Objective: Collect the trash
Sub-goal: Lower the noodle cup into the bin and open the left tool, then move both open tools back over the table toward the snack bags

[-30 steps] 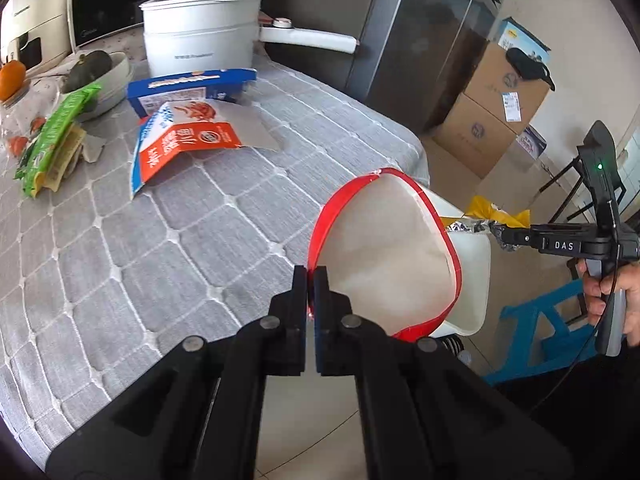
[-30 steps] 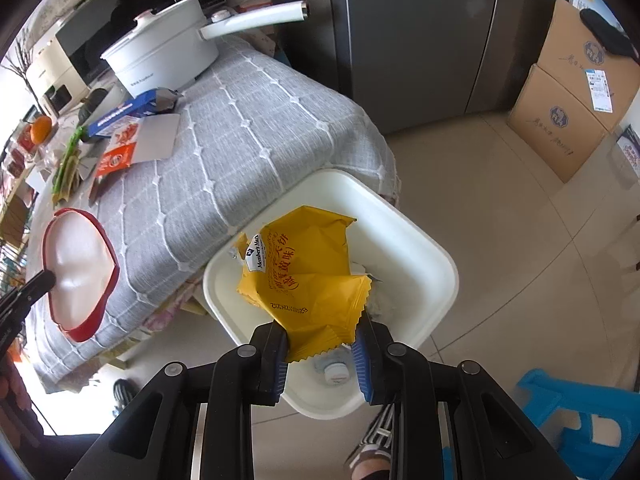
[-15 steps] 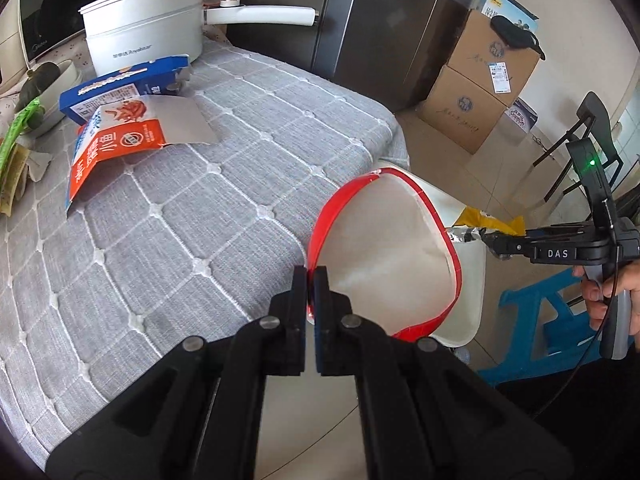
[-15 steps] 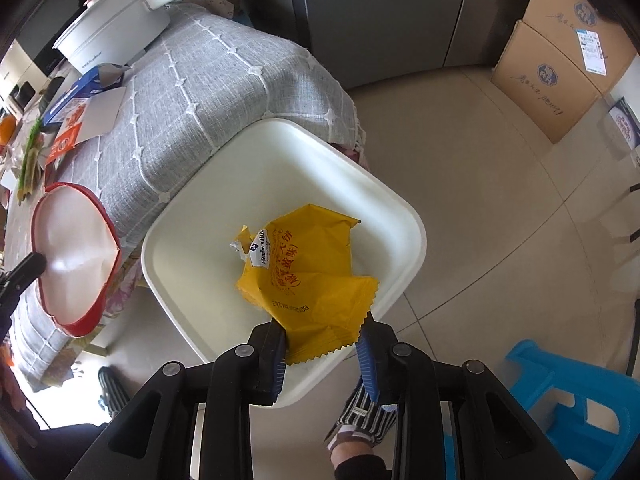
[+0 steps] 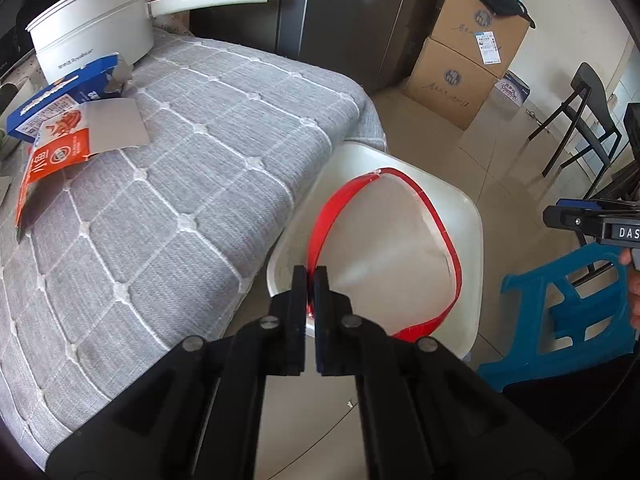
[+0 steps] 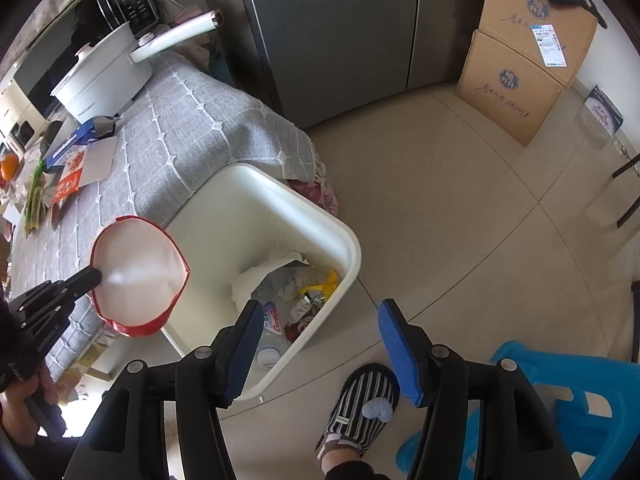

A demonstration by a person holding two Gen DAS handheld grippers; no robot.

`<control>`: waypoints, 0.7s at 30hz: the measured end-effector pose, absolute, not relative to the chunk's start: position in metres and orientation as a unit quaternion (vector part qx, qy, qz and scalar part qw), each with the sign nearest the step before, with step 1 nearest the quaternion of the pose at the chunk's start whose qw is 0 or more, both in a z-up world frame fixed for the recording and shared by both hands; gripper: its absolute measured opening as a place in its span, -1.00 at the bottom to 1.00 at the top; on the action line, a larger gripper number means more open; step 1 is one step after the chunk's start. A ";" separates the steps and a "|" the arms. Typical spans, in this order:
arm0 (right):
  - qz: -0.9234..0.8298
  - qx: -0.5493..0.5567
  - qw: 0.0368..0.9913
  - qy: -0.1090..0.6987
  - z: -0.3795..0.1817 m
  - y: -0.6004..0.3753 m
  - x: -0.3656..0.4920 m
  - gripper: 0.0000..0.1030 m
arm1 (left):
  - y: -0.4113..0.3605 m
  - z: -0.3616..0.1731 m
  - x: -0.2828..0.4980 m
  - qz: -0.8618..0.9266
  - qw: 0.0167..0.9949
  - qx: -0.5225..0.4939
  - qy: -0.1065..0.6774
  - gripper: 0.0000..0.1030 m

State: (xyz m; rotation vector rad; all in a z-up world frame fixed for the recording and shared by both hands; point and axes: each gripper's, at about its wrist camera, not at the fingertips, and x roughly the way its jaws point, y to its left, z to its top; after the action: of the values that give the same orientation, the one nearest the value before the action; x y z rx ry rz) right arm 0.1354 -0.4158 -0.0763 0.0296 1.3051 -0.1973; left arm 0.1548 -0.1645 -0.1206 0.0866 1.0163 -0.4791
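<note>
In the left wrist view, the grey quilted table (image 5: 192, 184) fills the nine o'clock side. On it, toward ten and eleven o'clock, lie an orange snack packet (image 5: 52, 156), a blue carton (image 5: 60, 100) and a white pot (image 5: 92, 40); the packet and carton look like trash yet to be gathered.

At centre, the left gripper (image 5: 311, 284) has its jaws pressed nearly together on the rim of a red-edged paper container (image 5: 384, 248), pinched at its six o'clock edge. It hangs mouth toward the camera and shows a bare white inside, so it appears empty. It is held directly over the white bin (image 5: 472, 240), probably so that it drops straight in once released.

In the right wrist view, the bin (image 6: 264, 208) stands on the floor against the table's corner, handy for both hands. At its bottom, toward six o'clock, lie crumpled white paper (image 6: 260, 276), clear plastic wrappers, a plastic bottle (image 6: 270, 332) and a yellow wrapper (image 6: 326, 284).

At five o'clock, the right gripper (image 6: 320, 344) hangs above the bin's near corner, jaws spread wide and holding nothing. A striped slipper (image 6: 360, 404) and blue stool (image 6: 560, 400) stand beside it.
</note>
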 end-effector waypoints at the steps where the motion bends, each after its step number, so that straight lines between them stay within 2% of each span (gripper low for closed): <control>1: -0.094 0.016 0.790 0.606 -0.076 -0.418 0.134 0.19 | -0.169 -0.122 0.156 -0.228 0.845 0.044 0.482 -0.93; 9: -0.109 0.023 0.792 0.600 -0.070 -0.436 0.127 0.20 | -0.190 -0.136 0.163 -0.226 0.841 0.068 0.487 -0.93; 11: -0.110 0.024 0.791 0.601 -0.071 -0.438 0.127 0.22 | -0.191 -0.136 0.164 -0.214 0.845 0.075 0.484 -0.75; 13: -0.111 0.024 0.790 0.602 -0.071 -0.439 0.127 0.24 | -0.189 -0.135 0.165 -0.207 0.847 0.073 0.484 -0.20; 15: -0.111 0.023 0.791 0.602 -0.070 -0.439 0.127 0.25 | -0.185 -0.131 0.164 -0.201 0.852 0.073 0.479 0.00; 17: -0.110 0.022 0.791 0.601 -0.070 -0.437 0.127 0.26 | -0.181 -0.128 0.164 -0.198 0.853 0.074 0.477 0.09; 21: -0.108 0.020 0.793 0.599 -0.070 -0.431 0.129 0.28 | -0.167 -0.120 0.161 -0.183 0.859 0.070 0.472 0.41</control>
State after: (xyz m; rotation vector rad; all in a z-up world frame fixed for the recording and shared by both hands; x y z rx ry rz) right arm 0.1290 -0.4312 -0.0699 0.0428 1.2883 -0.2313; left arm 0.1615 -0.1669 -0.1205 0.1479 0.9911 -0.3845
